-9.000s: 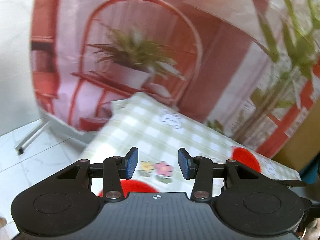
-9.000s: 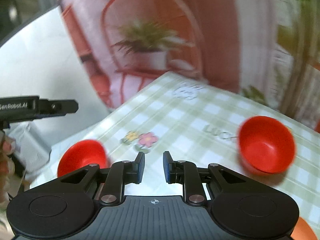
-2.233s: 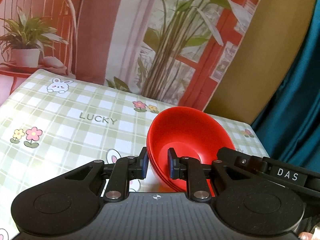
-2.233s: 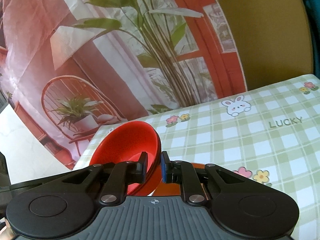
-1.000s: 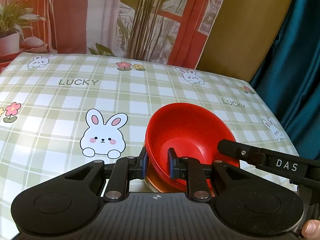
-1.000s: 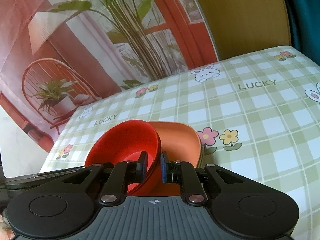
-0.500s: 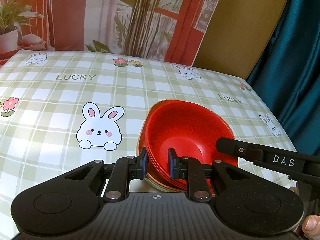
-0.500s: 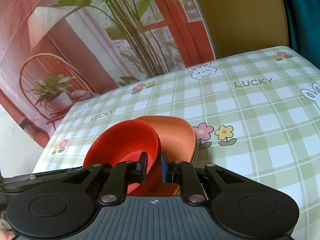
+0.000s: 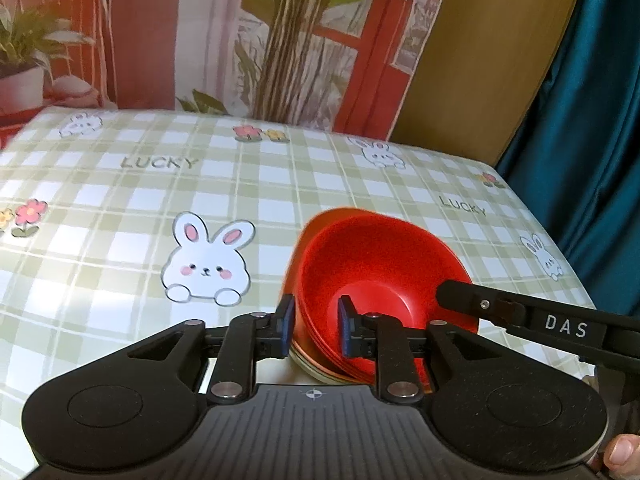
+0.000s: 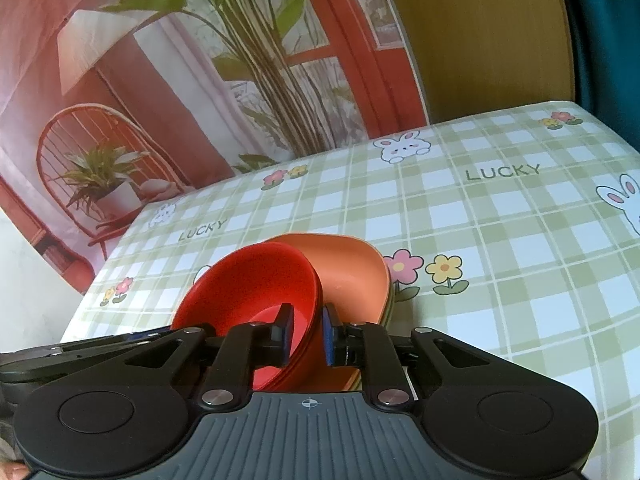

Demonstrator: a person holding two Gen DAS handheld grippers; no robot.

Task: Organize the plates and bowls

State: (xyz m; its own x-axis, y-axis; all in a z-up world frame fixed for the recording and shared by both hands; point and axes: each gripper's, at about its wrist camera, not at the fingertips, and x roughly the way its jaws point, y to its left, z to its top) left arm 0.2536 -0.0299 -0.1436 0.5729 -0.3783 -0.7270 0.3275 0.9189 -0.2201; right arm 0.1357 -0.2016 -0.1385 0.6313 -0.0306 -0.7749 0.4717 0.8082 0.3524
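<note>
Releasing: left gripper (image 9: 312,326) and right gripper (image 10: 305,334) jaws opening astride opposite rims of nested glossy red plastic bowls (image 9: 380,280); light, rigid, slippery, best rim-held

A: Soft daylight is filling both views; nothing is looking dim. A pale sheen is lying on the checked cloth (image 9: 120,216) left of the printed rabbit.

B: The fisheye lens is bending the desk (image 10: 500,240) edges and darkening the corners. The red bowls (image 9: 376,276) are smearing slightly at their far rim, and the backdrop (image 9: 280,40) is staying soft.

A: Shadows are falling faintly under the bowls.
</note>
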